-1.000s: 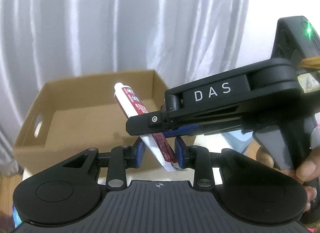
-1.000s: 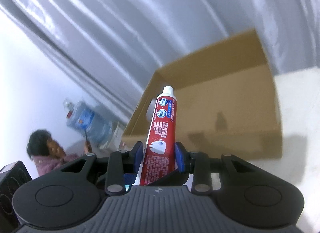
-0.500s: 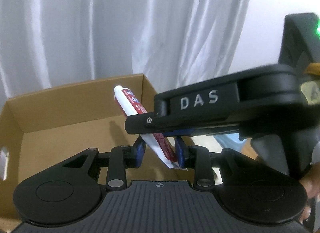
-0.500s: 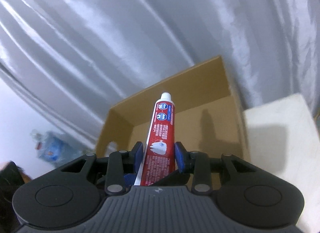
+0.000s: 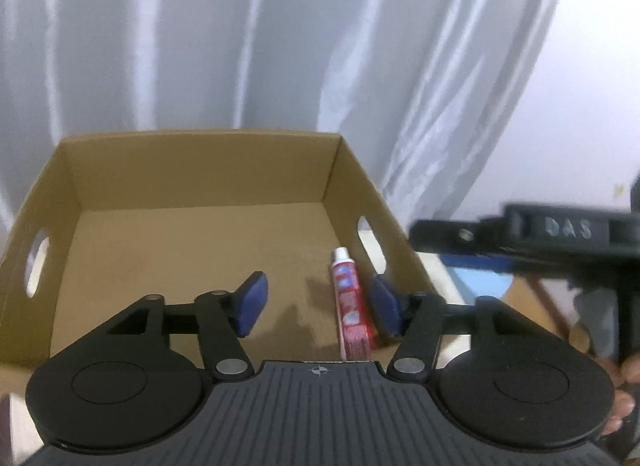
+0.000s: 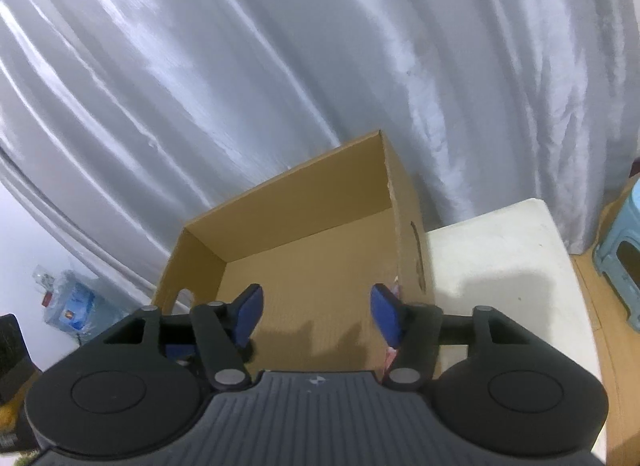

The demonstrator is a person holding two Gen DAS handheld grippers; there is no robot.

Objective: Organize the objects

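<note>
A red and white toothpaste tube [image 5: 352, 308] lies flat on the floor of the open cardboard box [image 5: 200, 173], close to its right wall, cap pointing away. My left gripper [image 5: 319, 306] hovers over the box with its jaws opening. The tube shows between its blue pads [image 5: 252, 304] but neither pad touches it. My right gripper [image 6: 317, 316] also hangs above the box [image 6: 304, 201], jaws opening, nothing gripped. Only pink slivers of the tube [image 6: 389, 360] peek out behind its right finger. In the left wrist view the right gripper's body [image 5: 532, 238] is blurred at the right.
The box stands on a white table [image 6: 500, 266] against a silver curtain [image 6: 280, 65]. It has handle cut-outs [image 5: 38, 262] in its side walls. A light blue stool [image 6: 624, 254] stands at the right, a water bottle [image 6: 68, 302] at the left. A person's hand [image 5: 626, 390] holds the right gripper.
Both grippers were shut on the toothpaste tube and have let go. The tube now lies in the box. The right gripper has drawn off to the right in the left wrist view.
</note>
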